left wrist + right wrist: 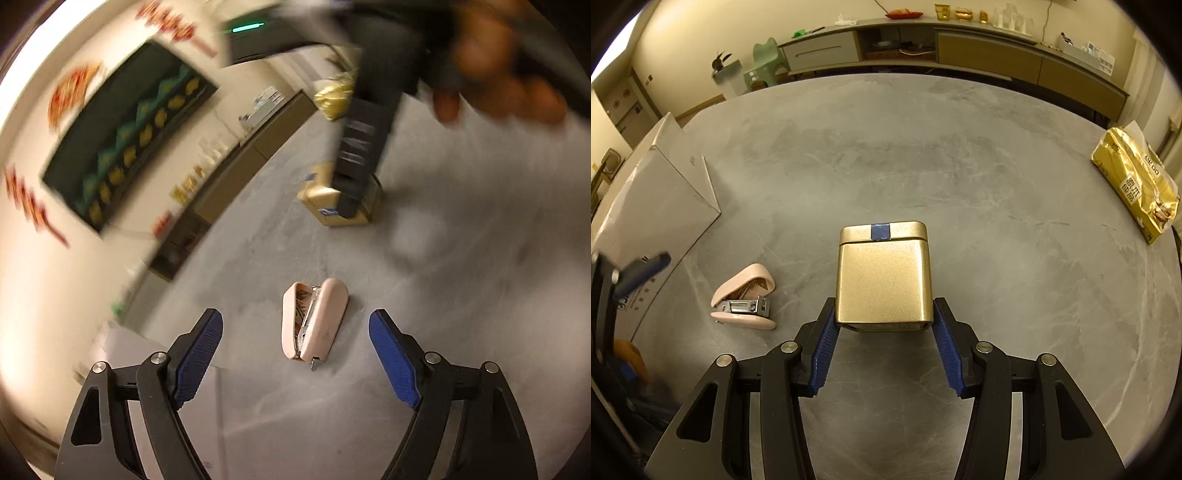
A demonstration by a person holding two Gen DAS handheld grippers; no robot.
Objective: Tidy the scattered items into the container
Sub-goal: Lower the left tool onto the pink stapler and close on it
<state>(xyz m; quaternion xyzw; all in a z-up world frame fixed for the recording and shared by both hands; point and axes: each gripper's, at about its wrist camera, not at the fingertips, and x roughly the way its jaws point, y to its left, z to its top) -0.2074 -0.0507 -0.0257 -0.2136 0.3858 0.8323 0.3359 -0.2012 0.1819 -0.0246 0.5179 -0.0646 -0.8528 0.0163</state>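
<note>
Left hand-held gripper (295,343) spread wide, pink stapler (314,325) between fingers; background blurred, possibly gold tin (325,203).

Warm, yellowish indoor light fills both views, fairly dim, with a blown-out glare patch at each upper left edge. The left wrist view is smeared by motion blur across its upper half, so the dark shape near the small gold metal tin (334,199) is perhaps the other tool. The right wrist view is sharp; the grey stone-patterned tabletop (960,155) bows toward the vignetted rim.
</note>
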